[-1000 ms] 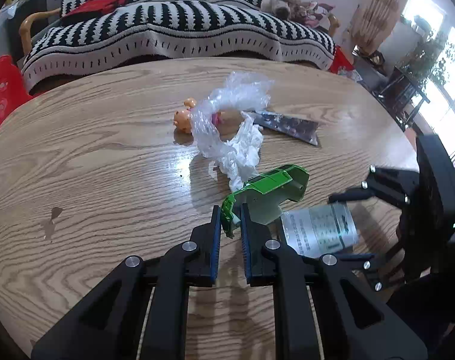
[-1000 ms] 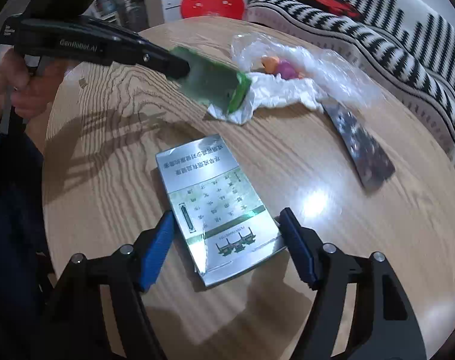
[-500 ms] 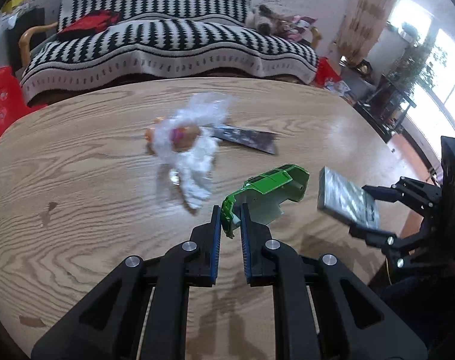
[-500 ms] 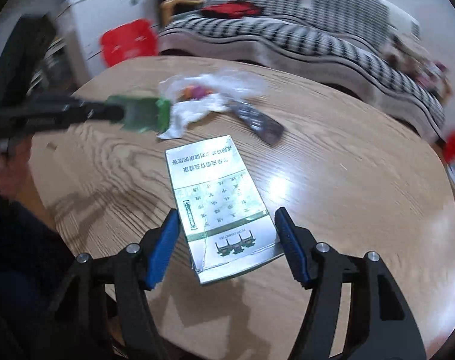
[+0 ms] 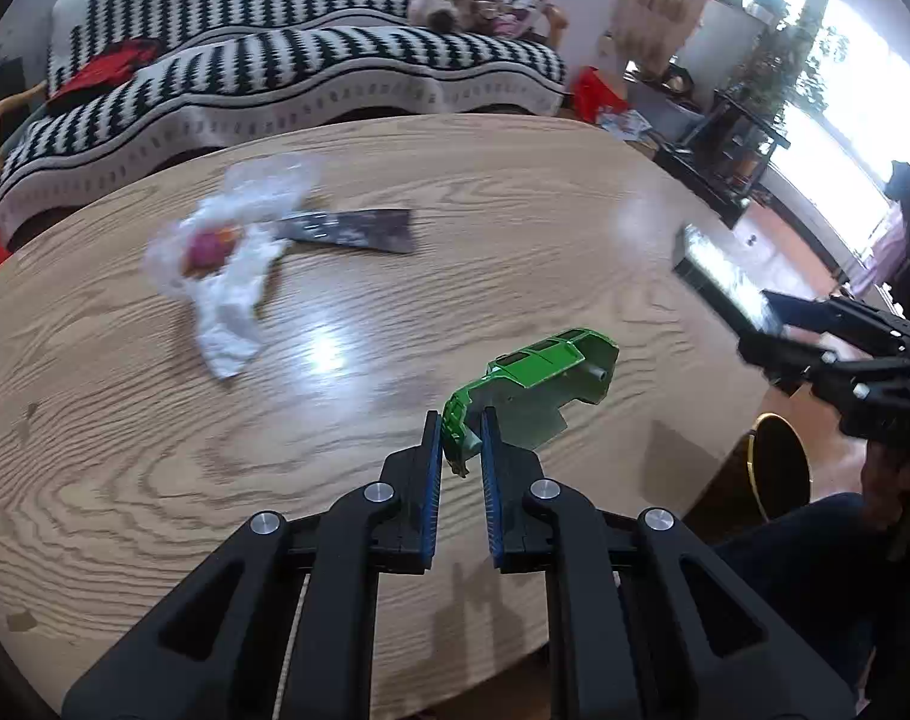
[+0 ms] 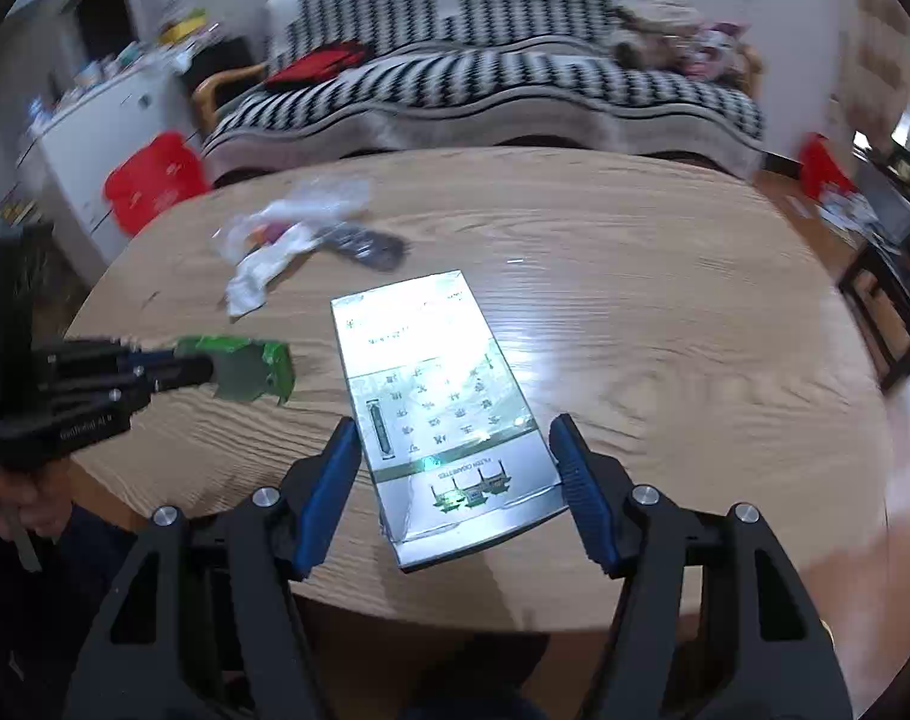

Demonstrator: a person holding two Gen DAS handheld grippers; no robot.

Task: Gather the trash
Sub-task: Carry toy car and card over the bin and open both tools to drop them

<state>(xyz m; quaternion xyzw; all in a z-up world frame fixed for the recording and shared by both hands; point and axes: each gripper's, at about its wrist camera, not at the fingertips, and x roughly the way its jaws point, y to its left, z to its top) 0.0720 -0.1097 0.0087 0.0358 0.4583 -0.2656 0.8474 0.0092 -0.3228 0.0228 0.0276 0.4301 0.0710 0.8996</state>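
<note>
My left gripper (image 5: 459,441) is shut on a green plastic toy car shell (image 5: 538,375) and holds it above the round wooden table (image 5: 514,228); the shell also shows in the right wrist view (image 6: 248,369). My right gripper (image 6: 455,450) is shut on a flat silver-green box (image 6: 443,408) and holds it above the table's near edge; the box also shows in the left wrist view (image 5: 718,282). A crumpled clear plastic bag with white tissue (image 5: 233,276) and a dark foil wrapper (image 5: 353,231) lie on the table farther back.
A sofa under a black-and-white striped blanket (image 5: 287,72) stands behind the table. A red stool (image 6: 155,180) and a white cabinet (image 6: 101,126) are at the left. A round stool (image 5: 778,462) stands by the table's right edge.
Both grippers have lifted and pulled back from the table with their loads. The box has come up off the table; the bag and wrapper stay where they were.
</note>
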